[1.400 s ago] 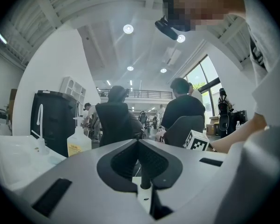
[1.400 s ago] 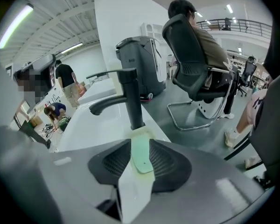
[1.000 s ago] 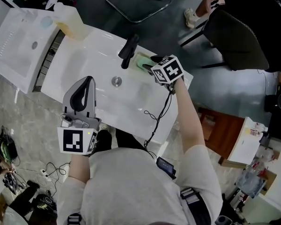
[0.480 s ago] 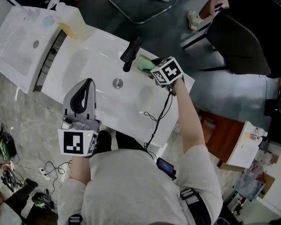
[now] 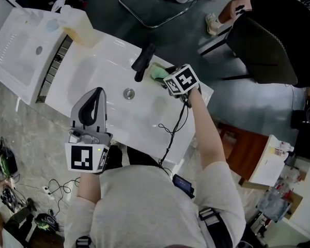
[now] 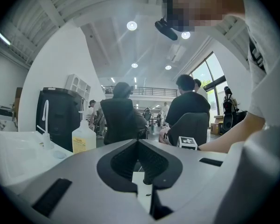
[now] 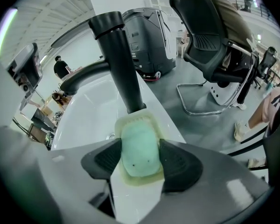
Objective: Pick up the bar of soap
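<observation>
**A:** Where does the bar of soap (image 7: 139, 143) lie?

**B:** In its pale soap dish (image 7: 147, 119) on the white sink top (image 5: 194, 107), right at the foot of the black tap (image 7: 119, 64); the right gripper (image 7: 139, 159) is tipped steeply down over it.

**A:** And the jaws?

**B:** Apart, one pad on each side of the bar; they have just been opening wide and then easing in a little. The soap sits between them, and I see no firm squeeze (the pads are so near its sides that I can't rule out contact).

**A:** How does the bar run?

**B:** Its long axis points away from the gripper toward the tap's foot; so the jaws straddle the narrow width, which I judge to be the right way to take it. What's left is to close in across that width and lift.

**A:** The other hand?

**B:** The left gripper (image 6: 138, 146) hangs well apart, at the near edge of the basin, roughly level; its jaws are together on nothing. The right is plainly the nearer one.

**A:** Anything awkward about the surface?

**B:** It's glossy and probably slick; the dish might slide or come up with the bar. The tap is just beyond the fingertips; a drain (image 5: 128, 92) is in the basin, a pump bottle (image 5: 77, 25) farther left, an office chair (image 5: 263, 40) behind.
</observation>
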`<state>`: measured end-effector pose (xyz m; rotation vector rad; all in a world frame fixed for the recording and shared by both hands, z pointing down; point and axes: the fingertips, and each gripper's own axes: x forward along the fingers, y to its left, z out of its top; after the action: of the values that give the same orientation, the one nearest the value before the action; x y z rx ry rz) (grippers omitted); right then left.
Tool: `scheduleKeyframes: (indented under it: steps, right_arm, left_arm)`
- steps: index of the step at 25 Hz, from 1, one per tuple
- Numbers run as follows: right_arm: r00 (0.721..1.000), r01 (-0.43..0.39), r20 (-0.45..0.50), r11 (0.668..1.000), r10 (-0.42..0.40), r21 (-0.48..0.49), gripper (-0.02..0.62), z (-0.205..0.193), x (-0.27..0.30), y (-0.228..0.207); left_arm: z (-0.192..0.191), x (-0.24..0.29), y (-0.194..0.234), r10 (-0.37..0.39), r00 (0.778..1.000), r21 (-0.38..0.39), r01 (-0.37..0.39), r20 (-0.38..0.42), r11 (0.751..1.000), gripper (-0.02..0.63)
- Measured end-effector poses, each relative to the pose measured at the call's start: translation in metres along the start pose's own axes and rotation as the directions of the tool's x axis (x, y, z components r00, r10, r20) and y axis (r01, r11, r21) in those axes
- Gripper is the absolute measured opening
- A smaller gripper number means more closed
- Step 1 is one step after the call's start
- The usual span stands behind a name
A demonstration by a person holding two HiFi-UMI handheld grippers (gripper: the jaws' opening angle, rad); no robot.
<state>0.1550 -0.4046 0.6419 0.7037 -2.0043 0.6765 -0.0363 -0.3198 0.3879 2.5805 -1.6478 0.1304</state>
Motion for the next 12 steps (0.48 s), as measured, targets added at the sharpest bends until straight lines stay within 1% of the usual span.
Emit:
scheduleKeyframes:
  steps: [2, 4, 6, 9, 10, 12]
  right_arm:
    - [0.998, 0.055, 0.040, 0.998, -0.054, -0.041, 0.267, 0.003, 0.000, -0.001]
    - [0.988, 0.133, 0.094, 0.986, -0.123, -0.104, 0.262, 0.007, 0.000, -0.002]
    - [0.979, 0.174, 0.129, 0.973, -0.155, -0.149, 0.265, 0.011, 0.001, -0.003]
    - [0.977, 0.183, 0.142, 0.970, -0.160, -0.163, 0.286, 0.012, 0.006, -0.009]
    - [0.978, 0.180, 0.133, 0.972, -0.161, -0.150, 0.308, 0.011, 0.009, -0.012]
    - [0.983, 0.161, 0.107, 0.979, -0.149, -0.121, 0.317, 0.008, 0.013, -0.017]
  left_arm:
    - [0.000, 0.000, 0.001, 0.002, 1.000, 0.002, -0.002, 0.000, 1.000, 0.008]
    - [0.000, 0.000, 0.003, 0.005, 1.000, 0.003, -0.005, -0.001, 1.000, 0.008]
    - [-0.001, -0.001, 0.005, 0.008, 1.000, 0.003, -0.008, -0.003, 1.000, 0.008]
    - [-0.002, -0.002, 0.005, 0.009, 1.000, 0.005, -0.009, -0.006, 1.000, 0.008]
    - [-0.002, -0.002, 0.005, 0.009, 1.000, 0.005, -0.009, -0.006, 1.000, 0.008]
    - [-0.001, -0.002, 0.004, 0.010, 1.000, 0.005, -0.010, -0.006, 1.000, 0.008]
